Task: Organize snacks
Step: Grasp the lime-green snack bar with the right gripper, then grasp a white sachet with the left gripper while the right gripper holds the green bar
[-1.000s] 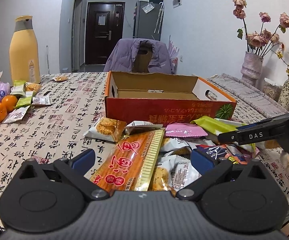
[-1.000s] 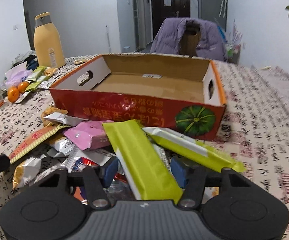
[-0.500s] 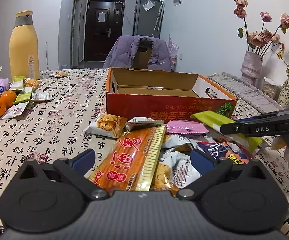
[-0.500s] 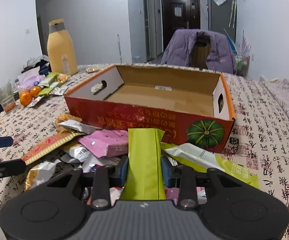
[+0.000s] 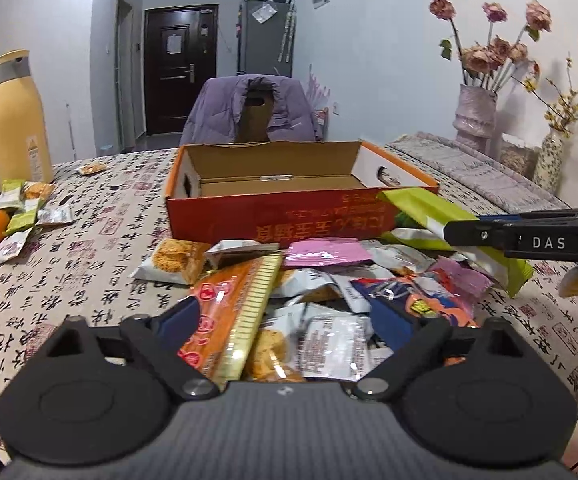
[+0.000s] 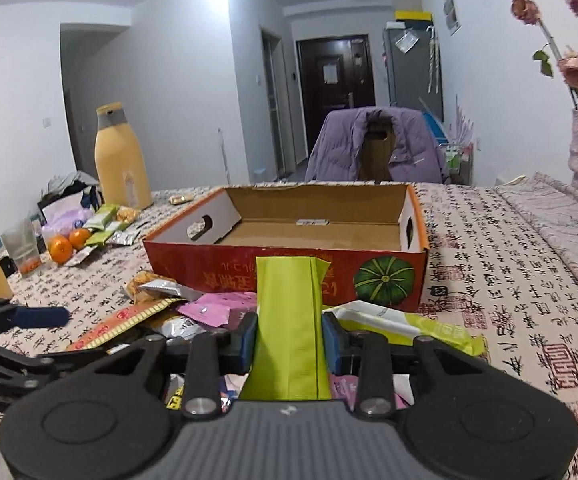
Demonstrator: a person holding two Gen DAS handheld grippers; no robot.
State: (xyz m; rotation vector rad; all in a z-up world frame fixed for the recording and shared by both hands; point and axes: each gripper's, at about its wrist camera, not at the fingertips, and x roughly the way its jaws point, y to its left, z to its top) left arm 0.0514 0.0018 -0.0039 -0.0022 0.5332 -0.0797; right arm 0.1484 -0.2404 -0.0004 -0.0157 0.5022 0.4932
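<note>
**Green packet clamped and lifted toward the box**

The lime-green packet [image 6: 289,320], a flat, smooth foil sleeve, is now pinched at its middle by the right gripper [image 6: 289,336]; a second ago the jaws stood apart around it. Its free end rises before the red front wall of the cardboard box [image 6: 329,240], whose matte brown floor is bare. Transfer into the box is judged to come next. The left gripper [image 5: 285,316], its jaws closing but not yet gripping, straddles the orange packet [image 5: 229,312], glossy and ribbed along one edge, atop the crinkled heap on the table [image 5: 69,264].
</note>
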